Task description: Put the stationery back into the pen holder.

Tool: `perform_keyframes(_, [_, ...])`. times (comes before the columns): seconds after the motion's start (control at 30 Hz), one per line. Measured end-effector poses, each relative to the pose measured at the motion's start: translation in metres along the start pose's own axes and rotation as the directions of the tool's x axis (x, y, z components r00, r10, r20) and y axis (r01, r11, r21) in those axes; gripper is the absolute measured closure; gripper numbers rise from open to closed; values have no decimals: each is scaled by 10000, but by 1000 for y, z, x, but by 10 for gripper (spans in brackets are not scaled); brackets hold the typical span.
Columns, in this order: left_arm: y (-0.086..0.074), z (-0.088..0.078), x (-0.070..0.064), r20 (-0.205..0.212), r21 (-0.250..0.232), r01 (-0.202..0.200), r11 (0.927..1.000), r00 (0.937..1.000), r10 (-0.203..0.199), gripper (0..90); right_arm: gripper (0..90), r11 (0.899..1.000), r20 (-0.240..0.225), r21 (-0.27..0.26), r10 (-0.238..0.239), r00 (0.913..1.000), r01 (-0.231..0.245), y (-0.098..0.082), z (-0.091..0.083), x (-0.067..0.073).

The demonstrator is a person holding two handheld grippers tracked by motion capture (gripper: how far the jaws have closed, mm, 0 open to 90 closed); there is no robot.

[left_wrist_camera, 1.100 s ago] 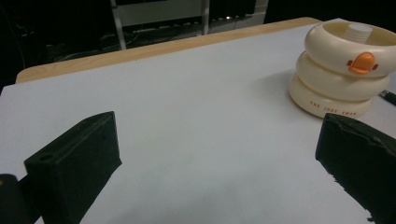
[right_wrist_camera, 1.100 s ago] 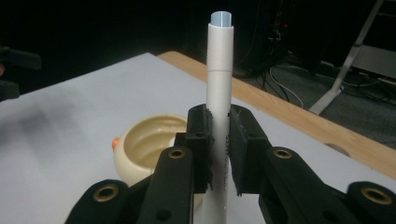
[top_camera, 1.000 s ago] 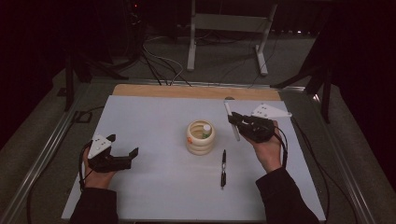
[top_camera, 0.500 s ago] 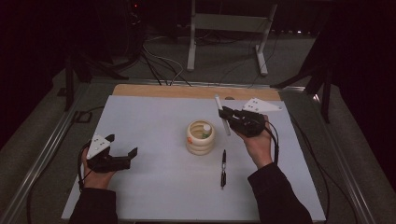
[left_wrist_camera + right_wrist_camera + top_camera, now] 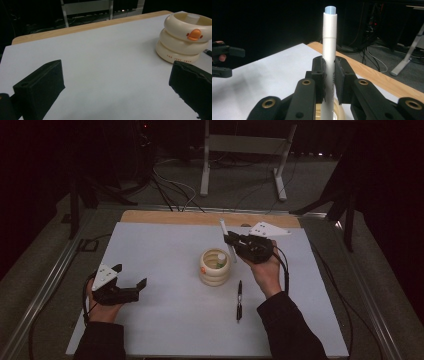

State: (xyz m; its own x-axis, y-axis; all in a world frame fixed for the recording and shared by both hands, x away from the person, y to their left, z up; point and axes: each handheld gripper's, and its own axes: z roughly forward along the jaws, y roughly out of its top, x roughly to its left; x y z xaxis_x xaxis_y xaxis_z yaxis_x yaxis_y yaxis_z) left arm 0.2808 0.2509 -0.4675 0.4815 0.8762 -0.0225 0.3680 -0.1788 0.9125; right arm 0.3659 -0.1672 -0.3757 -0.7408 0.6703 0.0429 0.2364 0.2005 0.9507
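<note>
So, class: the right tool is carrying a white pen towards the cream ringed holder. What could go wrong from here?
1. The white cylindrical pen is pinched near its lower half by the right tool, so the long free top could pivot or slip.
2. The cream ringed pen holder already contains something white, so the pen's tip might catch on it or on the rim.
3. The holder stands unsteadied, since the left tool rests open and apart from it; a knock could tip it towards the black pen.
</note>
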Motion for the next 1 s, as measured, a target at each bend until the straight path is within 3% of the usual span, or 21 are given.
perform_keyframes(0.47, [0,-1,1,5,-6,-25,10000,10000,25,2,799,9998,-333,-13,198,9992,-198,-2,20,6])
perform_keyframes(1.0, [0,-1,1,41,9,-25,10000,10000,25,2,798,9987,-373,-6,513,9980,-513,-11,42,10])
